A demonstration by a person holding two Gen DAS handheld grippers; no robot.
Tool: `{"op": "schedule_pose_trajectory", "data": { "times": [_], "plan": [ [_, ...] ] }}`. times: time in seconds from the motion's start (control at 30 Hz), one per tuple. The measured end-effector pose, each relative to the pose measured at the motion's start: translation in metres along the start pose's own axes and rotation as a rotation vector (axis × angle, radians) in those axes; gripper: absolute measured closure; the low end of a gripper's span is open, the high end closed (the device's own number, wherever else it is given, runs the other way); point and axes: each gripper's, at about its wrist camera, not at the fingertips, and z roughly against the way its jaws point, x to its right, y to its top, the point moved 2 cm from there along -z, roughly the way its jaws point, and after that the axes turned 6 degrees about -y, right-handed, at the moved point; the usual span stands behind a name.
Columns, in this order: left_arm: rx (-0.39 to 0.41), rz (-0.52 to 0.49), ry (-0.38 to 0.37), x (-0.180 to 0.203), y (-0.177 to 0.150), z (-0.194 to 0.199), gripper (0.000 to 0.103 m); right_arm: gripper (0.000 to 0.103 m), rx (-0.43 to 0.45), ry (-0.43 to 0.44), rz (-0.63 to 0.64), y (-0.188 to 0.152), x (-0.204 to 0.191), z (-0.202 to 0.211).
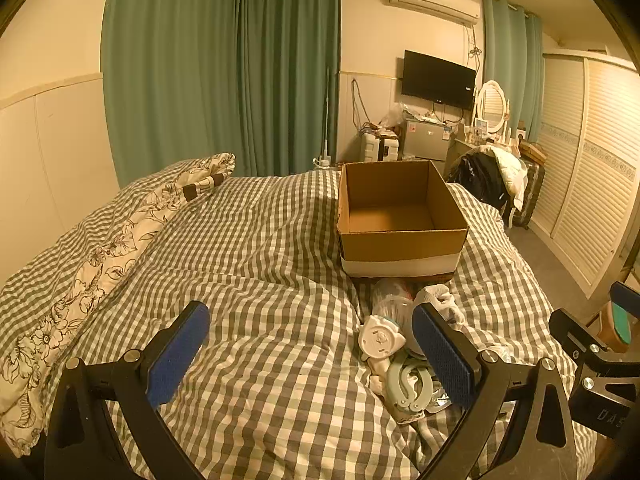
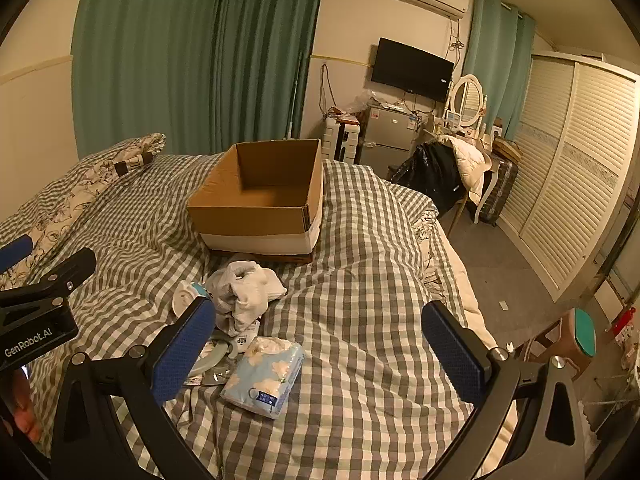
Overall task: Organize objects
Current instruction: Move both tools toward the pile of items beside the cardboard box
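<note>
On the checked bedcover (image 2: 360,280), just near the empty cardboard box (image 2: 260,200), a small heap is lying: white socks (image 2: 248,288), a soft tissue pack (image 2: 264,376) nearest and a plastic bottle (image 1: 390,300). Both the left gripper (image 1: 316,356) and right gripper (image 2: 320,352) are hovering wide open, holding nothing. The tissue pack looks light and squashy; pinching across its short sides seems safest.

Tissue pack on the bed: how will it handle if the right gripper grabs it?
The tissue pack looks soft and plastic-wrapped, so it will probably squash and may slip between the pads. It is likely light. It lies flat on the quilt, so it shouldn't roll.
</note>
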Motion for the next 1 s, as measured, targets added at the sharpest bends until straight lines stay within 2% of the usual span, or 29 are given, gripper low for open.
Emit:
{"op": "schedule_pose_trajectory", "data": {
  "times": [0.83, 1.0],
  "plan": [
    [0.042, 0.02, -0.003, -0.008, 0.005, 0.01, 0.0, 0.0, 0.017, 0.046, 0.011, 0.003, -0.012, 0.009],
    [0.024, 0.01, -0.014, -0.009, 0.001, 0.006, 0.0, 0.0, 0.002, 0.05, 0.018, 0.002, -0.014, 0.008]
  ]
}}
